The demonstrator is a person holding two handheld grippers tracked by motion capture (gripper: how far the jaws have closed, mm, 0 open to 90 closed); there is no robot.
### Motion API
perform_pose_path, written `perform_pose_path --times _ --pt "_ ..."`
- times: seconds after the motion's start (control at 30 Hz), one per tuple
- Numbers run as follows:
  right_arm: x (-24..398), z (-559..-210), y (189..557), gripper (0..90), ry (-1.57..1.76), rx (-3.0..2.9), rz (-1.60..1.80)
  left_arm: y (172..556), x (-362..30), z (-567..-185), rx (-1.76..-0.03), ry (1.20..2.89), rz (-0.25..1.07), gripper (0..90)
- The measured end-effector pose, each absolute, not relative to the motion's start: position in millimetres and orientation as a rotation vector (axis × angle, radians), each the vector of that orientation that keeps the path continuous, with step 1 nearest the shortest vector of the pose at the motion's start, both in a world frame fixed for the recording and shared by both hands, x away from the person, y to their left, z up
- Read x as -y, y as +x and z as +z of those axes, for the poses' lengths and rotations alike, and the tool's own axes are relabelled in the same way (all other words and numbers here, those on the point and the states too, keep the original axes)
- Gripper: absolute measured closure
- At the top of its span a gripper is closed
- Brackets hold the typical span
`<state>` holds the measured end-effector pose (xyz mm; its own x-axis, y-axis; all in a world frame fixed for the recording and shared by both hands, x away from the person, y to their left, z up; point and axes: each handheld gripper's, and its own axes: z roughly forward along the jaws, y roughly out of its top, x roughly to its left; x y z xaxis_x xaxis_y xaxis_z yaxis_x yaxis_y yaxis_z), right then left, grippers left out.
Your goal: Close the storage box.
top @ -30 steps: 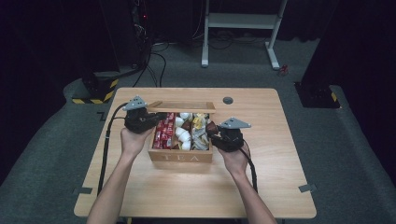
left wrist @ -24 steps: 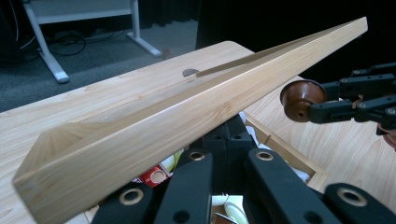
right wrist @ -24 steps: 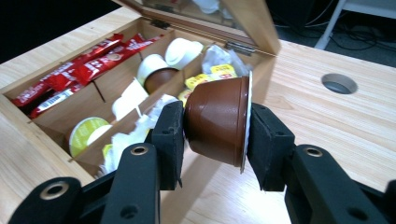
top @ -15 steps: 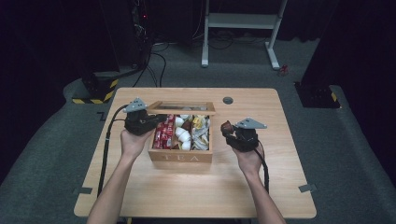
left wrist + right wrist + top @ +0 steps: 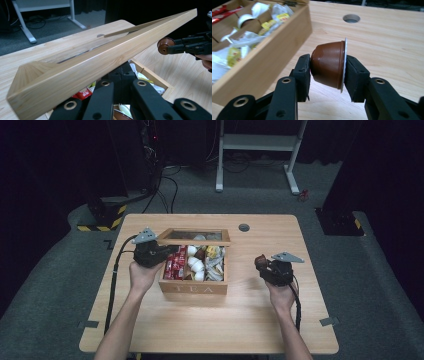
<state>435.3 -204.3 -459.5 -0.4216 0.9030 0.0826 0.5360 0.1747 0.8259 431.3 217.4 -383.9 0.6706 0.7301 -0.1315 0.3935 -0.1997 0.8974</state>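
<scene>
An open wooden tea box [image 5: 192, 287] stands mid-table, its glass-paned lid [image 5: 195, 236] raised at the back. My left gripper [image 5: 172, 251] sits at the box's left side, jaws shut, and in the left gripper view its tips [image 5: 121, 75] lie under the lid's wooden frame [image 5: 100, 57]. My right gripper [image 5: 261, 262] hovers over bare table to the right of the box, shut on a brown coffee capsule [image 5: 328, 67] held sideways between the pads. That capsule [image 5: 163, 46] also shows in the left gripper view, beyond the lid.
The box compartments hold red sachets [image 5: 172, 265], white pods [image 5: 196, 265] and yellow-white tea bags [image 5: 233, 53]. A round cable hole [image 5: 244, 227] lies in the table behind the box. A white desk frame [image 5: 260, 142] stands on the floor beyond.
My right gripper has moved right, away from the box, carrying the brown capsule out over the bare table. The left gripper and the lid have stayed put.
</scene>
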Motion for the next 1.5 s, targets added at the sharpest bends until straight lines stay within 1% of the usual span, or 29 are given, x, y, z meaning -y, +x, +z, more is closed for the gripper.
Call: perform_pose_path --times 0.33,0.8,0.83,1.1,1.3,1.5 --pt "221 -478 443 58.7 1.431 -2.004 1.078 431 -217 -385 -0.895 1.822 0.392 90.0" --pt "208 -494 450 57.4 1.412 -2.062 1.071 430 -218 -386 -0.894 1.825 0.382 90.0" --pt "204 -495 450 62.8 1.402 -2.072 1.055 430 -218 -385 -0.894 1.825 0.381 90.0" --pt "201 -495 451 64.6 1.385 -2.091 1.049 430 -218 -386 -0.896 1.827 0.382 90.0" --pt "206 -496 448 62.4 1.393 -2.075 1.069 429 -218 -386 -0.894 1.826 0.378 90.0" --pt "217 -495 438 56.4 1.407 -2.038 1.1 427 -218 -389 -0.893 1.827 0.374 90.0"
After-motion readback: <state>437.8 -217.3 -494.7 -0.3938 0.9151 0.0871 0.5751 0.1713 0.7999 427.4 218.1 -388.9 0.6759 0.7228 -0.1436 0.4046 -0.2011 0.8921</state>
